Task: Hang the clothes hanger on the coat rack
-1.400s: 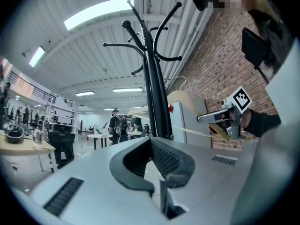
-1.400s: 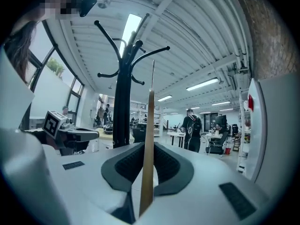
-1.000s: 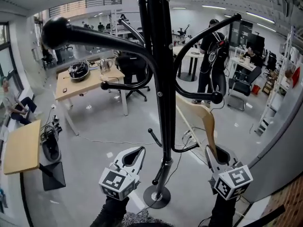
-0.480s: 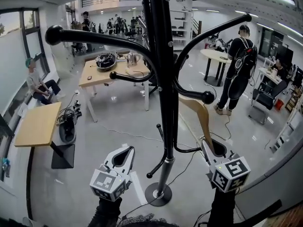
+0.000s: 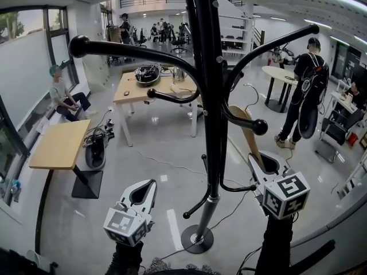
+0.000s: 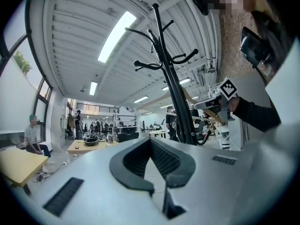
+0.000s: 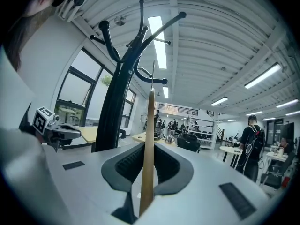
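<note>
- your right gripper [image 5: 262, 164] is clamped on the wooden hanger [image 5: 250, 132], holding it upright just beside the coat rack [image 5: 211, 125] pole.
- your left gripper [image 5: 144, 189] has its jaws closed on nothing.

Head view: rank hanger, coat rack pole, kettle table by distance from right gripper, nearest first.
1. Wooden hanger, clamped in the fingers of the right gripper.
2. Coat rack pole, just to its left.
3. Kettle table, far back left across the floor.
</note>
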